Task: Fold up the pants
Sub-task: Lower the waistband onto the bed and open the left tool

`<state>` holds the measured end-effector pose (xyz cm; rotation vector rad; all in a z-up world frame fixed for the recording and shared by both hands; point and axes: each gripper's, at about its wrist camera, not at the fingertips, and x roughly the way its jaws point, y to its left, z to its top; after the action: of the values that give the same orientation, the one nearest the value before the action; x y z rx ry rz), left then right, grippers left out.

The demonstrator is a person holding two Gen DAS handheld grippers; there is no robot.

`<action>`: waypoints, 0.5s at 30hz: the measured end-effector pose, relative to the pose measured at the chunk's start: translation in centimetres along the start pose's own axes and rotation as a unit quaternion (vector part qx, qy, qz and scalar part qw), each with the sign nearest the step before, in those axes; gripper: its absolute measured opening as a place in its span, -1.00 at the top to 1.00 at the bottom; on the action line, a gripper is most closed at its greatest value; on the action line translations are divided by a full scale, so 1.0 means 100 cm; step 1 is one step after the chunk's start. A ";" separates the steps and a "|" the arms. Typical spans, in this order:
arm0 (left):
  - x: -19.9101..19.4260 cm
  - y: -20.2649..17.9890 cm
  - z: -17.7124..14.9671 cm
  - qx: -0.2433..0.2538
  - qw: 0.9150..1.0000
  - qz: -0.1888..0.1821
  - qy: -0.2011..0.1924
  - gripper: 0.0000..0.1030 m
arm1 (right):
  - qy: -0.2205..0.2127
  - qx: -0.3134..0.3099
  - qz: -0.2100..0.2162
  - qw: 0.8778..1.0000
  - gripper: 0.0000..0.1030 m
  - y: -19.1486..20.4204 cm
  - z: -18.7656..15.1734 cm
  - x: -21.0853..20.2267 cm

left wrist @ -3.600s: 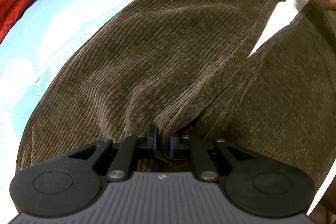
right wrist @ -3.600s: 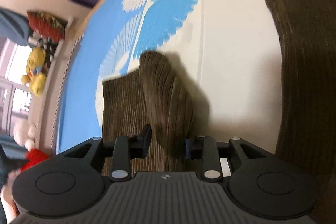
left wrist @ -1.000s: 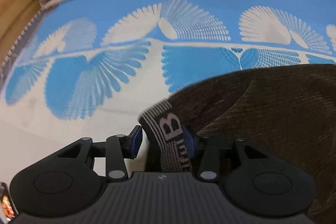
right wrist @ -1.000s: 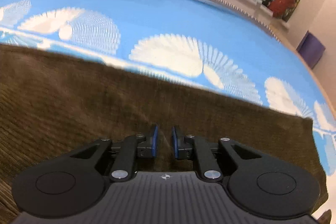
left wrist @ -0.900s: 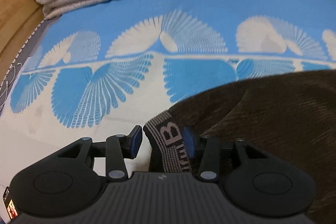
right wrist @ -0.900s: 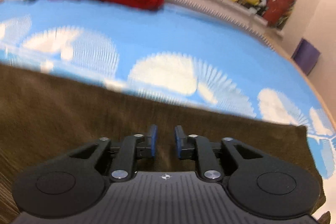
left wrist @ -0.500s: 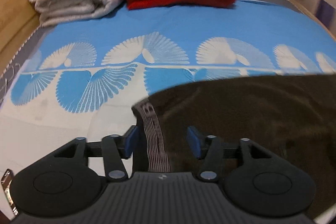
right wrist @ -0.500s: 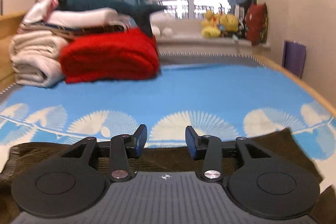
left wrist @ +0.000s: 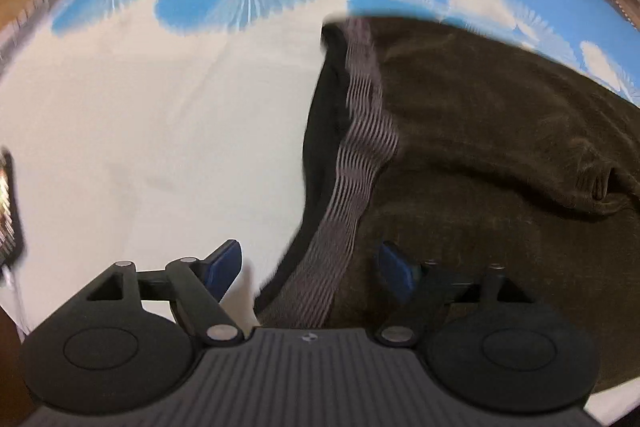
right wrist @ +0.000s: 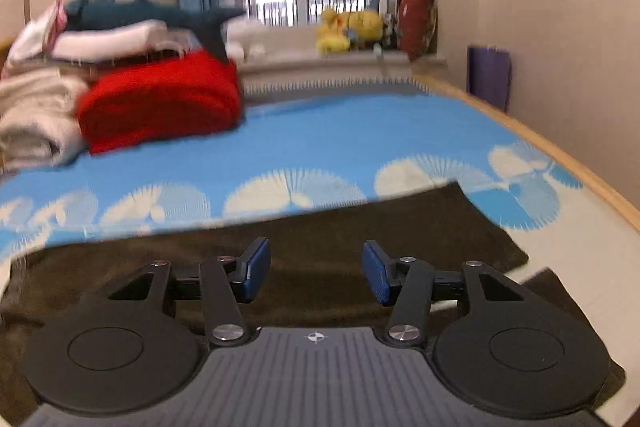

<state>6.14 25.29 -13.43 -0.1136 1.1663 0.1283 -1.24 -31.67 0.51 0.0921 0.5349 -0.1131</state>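
Note:
The dark brown corduroy pants [left wrist: 500, 147] lie folded lengthwise on the blue and white bedspread [left wrist: 160, 107]. Their striped grey waistband [left wrist: 360, 147] runs down the left edge of the pants in the left wrist view. My left gripper [left wrist: 310, 263] is open and hovers above the waistband's near end, holding nothing. In the right wrist view the pants [right wrist: 320, 239] stretch across the bed, with the leg ends at the right. My right gripper [right wrist: 316, 275] is open and empty above them.
A folded red blanket [right wrist: 160, 99] and a stack of white bedding [right wrist: 36, 107] sit at the far side of the bed. Plush toys [right wrist: 348, 27] line the windowsill. The wooden bed edge [right wrist: 560, 151] runs along the right.
Both grippers have let go of the pants and opened wide. The left one has drawn back and tilted down over the waistband; the right one has lifted and looks level across the bed.

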 end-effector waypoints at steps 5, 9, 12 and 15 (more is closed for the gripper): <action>0.019 0.006 -0.004 0.018 0.999 -0.001 0.044 -0.50 | 0.008 -0.051 -0.007 0.999 -0.04 0.000 -0.012 -0.006; 0.020 0.008 -0.008 0.033 0.998 -0.021 0.043 -0.03 | 0.037 -0.049 -0.024 0.998 -0.04 -0.015 -0.024 0.001; 0.016 0.008 -0.011 0.032 0.999 -0.010 0.036 0.37 | 0.036 -0.028 -0.041 0.998 -0.04 -0.031 -0.026 0.000; 0.014 0.011 -0.012 0.024 0.999 -0.009 0.036 0.37 | 0.038 0.016 -0.050 0.998 -0.04 -0.050 -0.027 -0.002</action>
<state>5.46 26.22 -15.15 -0.0876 1.2383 0.0815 -3.42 -36.29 -1.94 0.1006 0.6131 -0.2173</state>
